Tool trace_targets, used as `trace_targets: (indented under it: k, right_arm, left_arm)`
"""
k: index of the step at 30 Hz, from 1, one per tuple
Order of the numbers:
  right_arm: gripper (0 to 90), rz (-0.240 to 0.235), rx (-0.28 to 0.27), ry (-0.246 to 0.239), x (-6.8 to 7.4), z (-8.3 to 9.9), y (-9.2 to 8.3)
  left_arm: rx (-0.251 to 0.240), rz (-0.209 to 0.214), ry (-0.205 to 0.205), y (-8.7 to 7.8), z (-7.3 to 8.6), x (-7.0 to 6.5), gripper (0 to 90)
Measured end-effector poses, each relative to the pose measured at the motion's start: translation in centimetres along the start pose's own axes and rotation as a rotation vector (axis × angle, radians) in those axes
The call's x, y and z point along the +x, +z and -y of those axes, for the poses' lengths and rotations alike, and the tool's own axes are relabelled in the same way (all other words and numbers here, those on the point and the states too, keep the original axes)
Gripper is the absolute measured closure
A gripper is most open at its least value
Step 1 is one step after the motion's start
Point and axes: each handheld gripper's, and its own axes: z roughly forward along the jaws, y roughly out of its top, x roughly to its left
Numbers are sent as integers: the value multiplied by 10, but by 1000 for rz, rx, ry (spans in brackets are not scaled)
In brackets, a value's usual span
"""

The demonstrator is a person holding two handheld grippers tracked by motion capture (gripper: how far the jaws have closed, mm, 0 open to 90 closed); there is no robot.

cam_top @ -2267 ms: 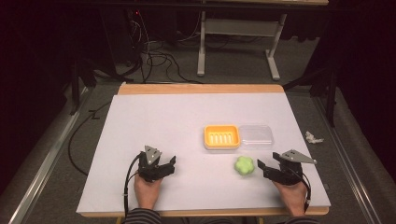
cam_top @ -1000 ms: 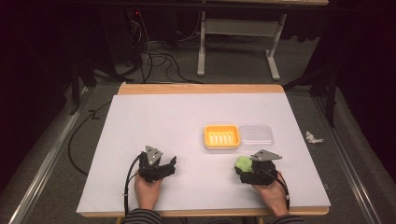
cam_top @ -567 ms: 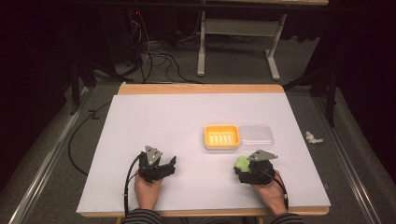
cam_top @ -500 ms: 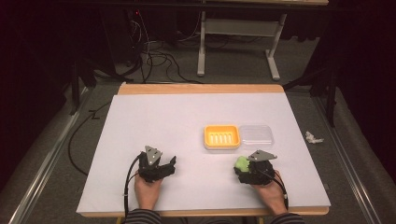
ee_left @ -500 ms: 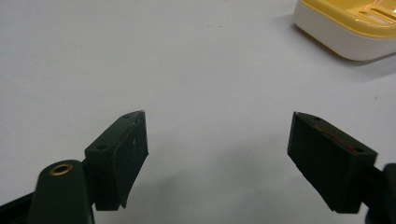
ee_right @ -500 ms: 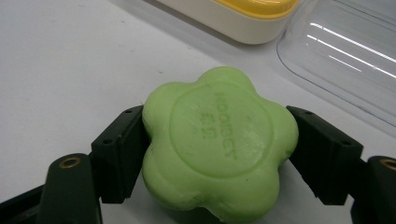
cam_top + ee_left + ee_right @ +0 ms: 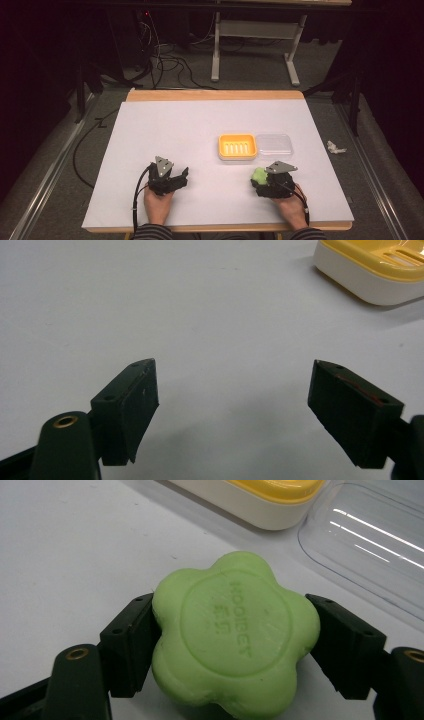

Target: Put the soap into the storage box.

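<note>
One waxy green flower-shaped soap [image 7: 235, 635] clamped in right gripper [image 7: 235, 645]; left gripper [image 7: 235, 405] agape, empty.

The white surface [image 7: 200, 130] carries a yellow soap dish [image 7: 237, 146] right of centre. A clear lid [image 7: 274, 145] touches it at three o'clock. Green soap [image 7: 258, 175] lies at five o'clock.

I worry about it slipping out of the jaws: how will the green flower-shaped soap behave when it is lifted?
The green soap looks stiff and solid, so it should keep its shape. Its smooth, rounded lobes meet the right gripper on small patches only, so it may twist or slip. It lies flat, so rolling seems unlikely.
</note>
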Motion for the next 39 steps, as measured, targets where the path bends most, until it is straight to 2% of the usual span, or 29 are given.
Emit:
trace_targets:
  k: [7,15,23,24,39]
  right_arm:
    - [263,10,-15,-22,-1,-1,-4]
    - [264,19,-57,-14,-3,-2,-11]
    - [264,7,-93,8,-5,-5,-18]
    - [264,-3,-101,23,-6,-6,-20]
    - [264,-42,-147,29,-12,-25,-32]
  left_arm:
    - [0,2,1,0,0,0,208]
    - [-2,2,1,0,0,0,209]
    - [-1,4,0,0,0,0,209]
    - [-1,5,1,-1,0,0,209]
    - [0,7,-1,-1,0,0,209]
